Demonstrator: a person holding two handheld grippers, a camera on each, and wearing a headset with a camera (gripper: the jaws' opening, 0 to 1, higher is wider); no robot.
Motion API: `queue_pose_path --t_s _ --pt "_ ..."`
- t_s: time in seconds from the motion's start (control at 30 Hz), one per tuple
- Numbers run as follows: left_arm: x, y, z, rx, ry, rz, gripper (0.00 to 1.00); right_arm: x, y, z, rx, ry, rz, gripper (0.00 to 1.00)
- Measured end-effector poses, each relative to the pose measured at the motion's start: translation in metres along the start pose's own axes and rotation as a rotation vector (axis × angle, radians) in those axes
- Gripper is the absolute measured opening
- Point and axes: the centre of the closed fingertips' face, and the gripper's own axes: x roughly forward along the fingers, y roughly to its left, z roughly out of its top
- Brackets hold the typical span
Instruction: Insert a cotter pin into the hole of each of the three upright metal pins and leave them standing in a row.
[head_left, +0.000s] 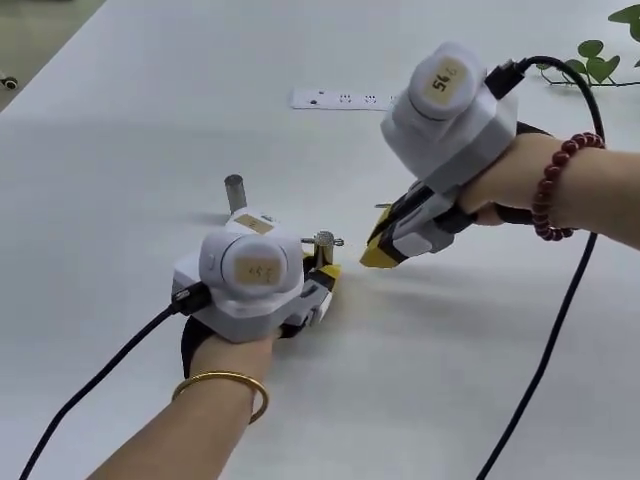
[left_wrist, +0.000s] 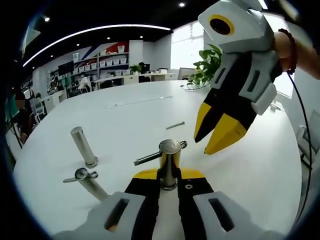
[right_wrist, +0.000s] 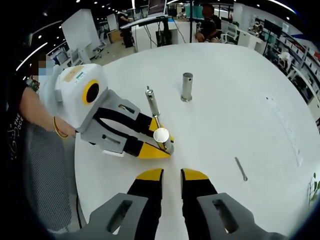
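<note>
My left gripper (left_wrist: 169, 176) is shut on an upright metal pin (left_wrist: 169, 162) that has a cotter pin (left_wrist: 149, 158) through its top hole. In the head view this gripper (head_left: 325, 276) holds the pin (head_left: 323, 248) on the white table. To its left, a second metal pin (left_wrist: 91, 182) also carries a cotter pin (left_wrist: 74, 177), and a bare third pin (left_wrist: 83, 146) stands farther back. My right gripper (right_wrist: 171, 175) is slightly open with nothing between its fingers, hovering just right of the held pin (right_wrist: 162, 137). A loose cotter pin (right_wrist: 241, 169) lies on the table.
A white power strip (head_left: 345, 99) lies at the far side of the table (head_left: 150, 120). A green plant (head_left: 600, 60) sits at the far right corner. Black cables trail from both grippers toward the near edge. Office desks and people are in the background.
</note>
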Motion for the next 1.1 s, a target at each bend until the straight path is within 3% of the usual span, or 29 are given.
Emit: queue_pose_path --t_s 0.37,0.77,0.87,1.0,1.1 --pt "0.000 0.001 0.000 0.014 -0.001 0.009 0.10 -0.001 -0.001 -0.003 0.018 0.007 -0.001 0.11" --pt "-0.002 0.003 -0.006 -0.035 0.019 0.018 0.13 -0.004 -0.002 0.002 0.072 -0.024 0.011 0.16" --pt "-0.006 0.004 -0.009 -0.049 0.030 0.011 0.15 -0.008 -0.001 0.008 0.101 -0.057 0.021 0.18" --pt "-0.012 0.007 -0.005 -0.085 0.014 0.008 0.19 -0.011 -0.002 0.022 0.139 -0.126 0.025 0.21" --pt "-0.015 0.009 -0.001 -0.097 0.004 0.010 0.20 -0.011 -0.005 0.034 0.135 -0.177 0.000 0.21"
